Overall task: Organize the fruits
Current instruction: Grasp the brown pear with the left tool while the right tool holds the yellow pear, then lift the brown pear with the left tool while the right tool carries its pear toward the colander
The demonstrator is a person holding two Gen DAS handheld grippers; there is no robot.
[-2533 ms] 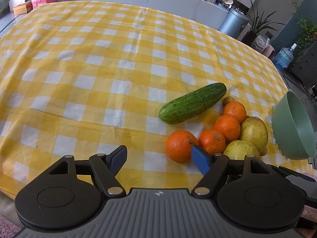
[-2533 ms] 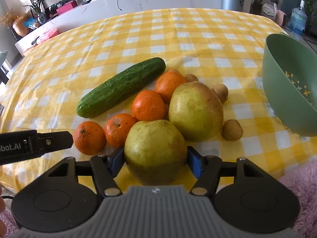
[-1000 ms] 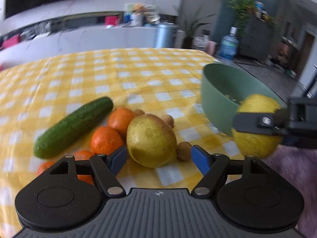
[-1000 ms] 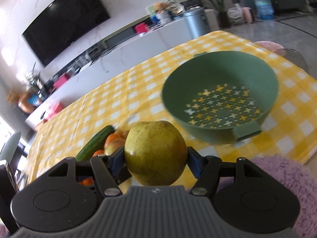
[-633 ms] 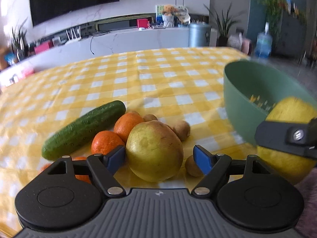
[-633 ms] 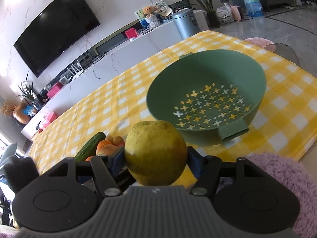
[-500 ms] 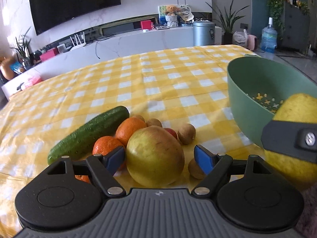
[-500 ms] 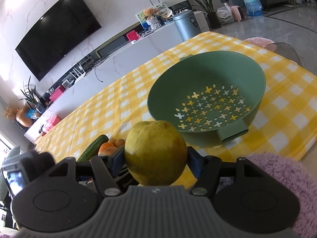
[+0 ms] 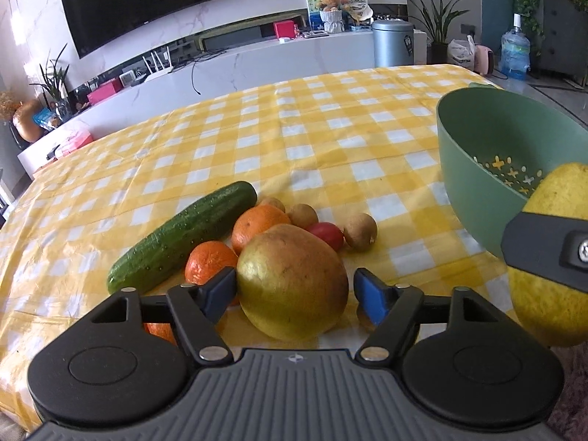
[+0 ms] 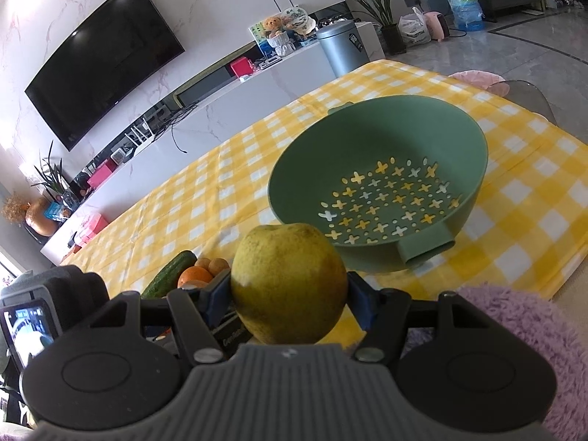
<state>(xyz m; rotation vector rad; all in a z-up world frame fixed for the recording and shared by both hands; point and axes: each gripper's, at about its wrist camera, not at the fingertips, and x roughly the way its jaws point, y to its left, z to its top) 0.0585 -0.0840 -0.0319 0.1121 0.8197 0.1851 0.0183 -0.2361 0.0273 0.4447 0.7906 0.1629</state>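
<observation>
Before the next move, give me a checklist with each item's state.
1. Right gripper clamped on its pear: ok, both pads press its sides.
2. Colander empty and upright: ok.
3. Held pear over the colander: not ok, it sits short of the near rim.
4. Left gripper straddling the second pear: ok, its jaws have just been closing, with a gap at the right pad.
5. Second pear gripped: not ok, it rests on the cloth.
6. Oranges clear of the left pad: cannot tell.
</observation>
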